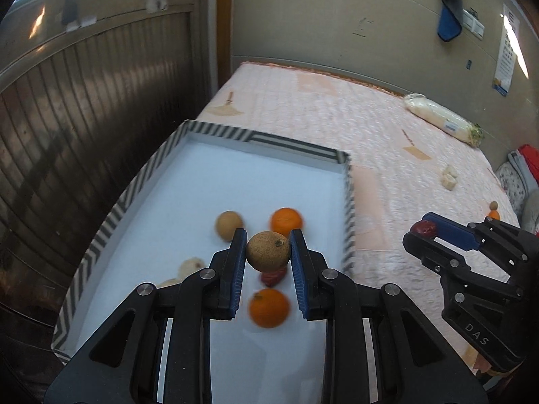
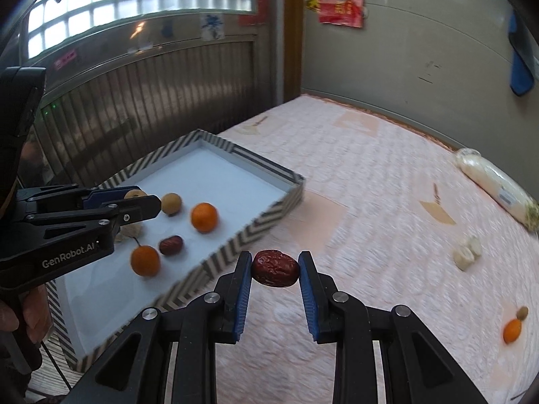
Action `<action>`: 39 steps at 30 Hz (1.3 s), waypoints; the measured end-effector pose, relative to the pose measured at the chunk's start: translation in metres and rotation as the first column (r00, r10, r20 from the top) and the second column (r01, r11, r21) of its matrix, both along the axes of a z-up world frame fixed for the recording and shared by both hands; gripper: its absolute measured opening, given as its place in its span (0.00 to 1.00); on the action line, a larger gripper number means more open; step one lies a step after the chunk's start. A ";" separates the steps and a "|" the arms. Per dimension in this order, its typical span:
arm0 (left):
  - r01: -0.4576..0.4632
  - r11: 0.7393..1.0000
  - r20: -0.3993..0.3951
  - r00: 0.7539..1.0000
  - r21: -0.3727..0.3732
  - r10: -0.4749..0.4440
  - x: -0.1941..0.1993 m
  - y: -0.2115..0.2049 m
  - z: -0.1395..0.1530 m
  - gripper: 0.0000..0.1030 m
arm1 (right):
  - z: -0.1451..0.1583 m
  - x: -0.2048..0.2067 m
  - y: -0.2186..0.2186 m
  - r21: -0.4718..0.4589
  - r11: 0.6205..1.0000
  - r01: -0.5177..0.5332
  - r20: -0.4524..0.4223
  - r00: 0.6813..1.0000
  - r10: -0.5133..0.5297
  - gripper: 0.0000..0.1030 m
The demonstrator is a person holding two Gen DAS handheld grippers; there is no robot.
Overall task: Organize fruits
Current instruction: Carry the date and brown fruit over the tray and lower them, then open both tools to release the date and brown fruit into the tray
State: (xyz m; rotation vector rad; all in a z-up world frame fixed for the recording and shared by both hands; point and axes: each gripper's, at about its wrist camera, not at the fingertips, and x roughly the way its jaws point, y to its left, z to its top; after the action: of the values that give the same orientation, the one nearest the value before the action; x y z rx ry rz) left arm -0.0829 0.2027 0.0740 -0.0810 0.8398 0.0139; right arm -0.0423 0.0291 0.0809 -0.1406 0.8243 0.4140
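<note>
- My left gripper (image 1: pixel 267 252) hangs over the striped tray (image 1: pixel 215 131), its blue pads pinching a tan longan (image 1: pixel 268 250) right at the tips, clear of the white tray floor.
- Under and around that gripper, fruit lies loose in the tray: a second longan (image 1: pixel 229 225) up and to the left of the pads, an orange (image 1: pixel 286 221) up and to the right, a red date (image 1: pixel 273 276) just beneath the held longan, and another orange (image 1: pixel 269 307) nearer me between the fingers.
- At the tray's left side, pale pieces (image 1: pixel 190 267) peek out beside the gripper's arm; I cannot tell what they are.
- Moving right, past the tray's rim, my right gripper (image 2: pixel 275 268) hovers above the pink quilted bedcover (image 2: pixel 370 202), just outside the tray's near-right wall.
- Its pads are closed on a wrinkled dark red date (image 2: pixel 275 268), held end to end across the gap.
- Further right on the bedcover, well apart from both grippers, sit pale chunks (image 2: pixel 467 252), then a small orange (image 2: pixel 512 331) touching a little longan (image 2: pixel 522 313).
- At the far right edge lies a wrapped white radish (image 2: pixel 495 181).
</note>
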 end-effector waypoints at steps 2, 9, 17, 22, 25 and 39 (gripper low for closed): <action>-0.015 1.000 -0.007 1.000 -0.005 0.015 0.001 0.009 -0.003 0.24 | 0.000 0.003 0.010 0.006 1.000 -0.023 -0.003 1.000 0.023 0.26; -0.045 0.999 -0.043 0.998 -0.026 0.044 0.007 0.026 -0.014 0.24 | -0.005 0.010 0.046 0.015 0.994 -0.110 -0.020 0.994 0.110 0.26; -0.060 0.998 -0.082 0.995 -0.027 0.057 0.024 0.029 -0.026 0.24 | -0.022 0.025 0.078 -0.019 0.982 -0.189 -0.057 0.981 0.188 0.26; -0.068 0.998 -0.100 0.993 -0.016 0.066 0.027 0.033 -0.032 0.24 | -0.034 0.032 0.091 -0.030 0.973 -0.230 -0.084 0.970 0.226 0.26; -0.072 0.997 -0.109 0.992 -0.013 0.070 0.030 0.034 -0.034 0.24 | -0.039 0.034 0.095 -0.031 0.968 -0.248 -0.097 0.965 0.244 0.26; -0.108 0.994 -0.117 0.987 -0.006 0.107 0.031 0.040 -0.035 0.55 | -0.046 0.038 0.096 0.019 0.965 -0.263 -0.095 0.960 0.263 0.43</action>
State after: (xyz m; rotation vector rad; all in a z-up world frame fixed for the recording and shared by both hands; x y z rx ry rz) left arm -0.0521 0.2423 0.0391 -0.1383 0.9514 0.1159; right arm -0.0044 0.1253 0.0353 -0.2268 0.9028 0.6785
